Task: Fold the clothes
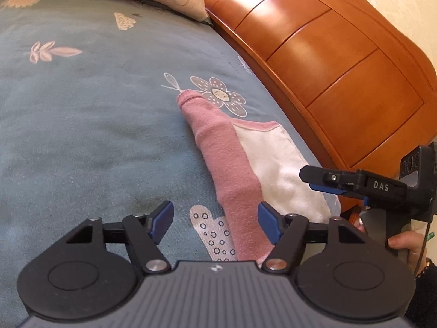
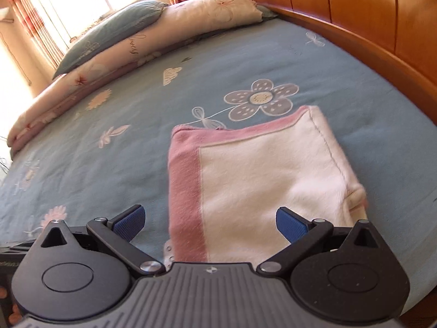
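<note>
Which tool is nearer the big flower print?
Left, slightly. The left tool is open over the cloth's pink edge, pointing at the flower. The right tool is open at the cloth's near end.

Ahead of the left gripper (image 1: 215, 222), whose blue pads stood wide apart, the folded pink-and-white garment (image 1: 245, 158) lay across the way, its pink edge running between the fingers. To its left the blue bedsheet (image 1: 82, 136) lay bare. To its right the right gripper (image 1: 325, 181) hung over the garment, and the wooden headboard (image 1: 341, 63) walled off that side. Far ahead a rolled quilt (image 2: 131, 52) closed the bed.
</note>
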Action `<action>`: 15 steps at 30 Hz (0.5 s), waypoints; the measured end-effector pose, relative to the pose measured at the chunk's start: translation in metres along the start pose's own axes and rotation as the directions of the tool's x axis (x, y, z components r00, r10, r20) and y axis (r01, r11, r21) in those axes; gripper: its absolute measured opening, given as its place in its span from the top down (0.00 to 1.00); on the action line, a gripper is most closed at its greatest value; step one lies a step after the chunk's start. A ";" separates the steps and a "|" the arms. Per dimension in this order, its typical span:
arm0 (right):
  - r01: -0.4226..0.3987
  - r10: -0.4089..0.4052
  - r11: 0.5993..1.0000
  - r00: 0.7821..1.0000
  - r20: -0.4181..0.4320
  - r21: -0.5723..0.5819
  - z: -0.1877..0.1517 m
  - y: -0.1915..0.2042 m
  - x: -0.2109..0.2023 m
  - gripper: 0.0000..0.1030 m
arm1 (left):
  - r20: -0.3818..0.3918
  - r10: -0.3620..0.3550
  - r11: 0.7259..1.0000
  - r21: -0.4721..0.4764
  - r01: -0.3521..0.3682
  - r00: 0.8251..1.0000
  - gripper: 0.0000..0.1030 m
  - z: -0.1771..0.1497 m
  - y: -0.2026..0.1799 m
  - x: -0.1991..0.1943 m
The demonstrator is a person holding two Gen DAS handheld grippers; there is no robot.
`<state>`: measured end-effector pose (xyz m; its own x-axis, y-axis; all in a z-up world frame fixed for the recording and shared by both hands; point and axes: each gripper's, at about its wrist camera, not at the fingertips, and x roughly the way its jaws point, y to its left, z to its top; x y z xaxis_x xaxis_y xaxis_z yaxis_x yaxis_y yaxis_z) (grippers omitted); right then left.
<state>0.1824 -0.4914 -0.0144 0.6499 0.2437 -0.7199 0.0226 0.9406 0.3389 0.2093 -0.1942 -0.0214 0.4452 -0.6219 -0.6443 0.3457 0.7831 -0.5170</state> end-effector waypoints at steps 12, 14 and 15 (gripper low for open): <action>0.141 -0.116 0.949 0.988 0.105 -0.283 0.026 0.040 0.054 0.47 | 0.004 0.183 0.981 -0.059 -0.183 0.983 0.31 -0.009 0.031 -0.002; 0.101 -0.087 0.955 0.994 0.064 -0.279 0.034 0.043 0.076 0.49 | 0.010 0.200 0.977 -0.079 -0.198 0.980 0.30 -0.013 0.040 -0.009; 0.065 -0.061 0.960 0.998 0.023 -0.271 0.036 0.045 0.089 0.50 | 0.012 0.205 0.975 -0.088 -0.203 0.979 0.30 -0.014 0.045 -0.011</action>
<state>0.2683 -0.4364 -0.0413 0.6645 0.1799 -0.7253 -0.1420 0.9833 0.1139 0.2081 -0.1524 -0.0458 0.5163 -0.4480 -0.7299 0.1741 0.8894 -0.4227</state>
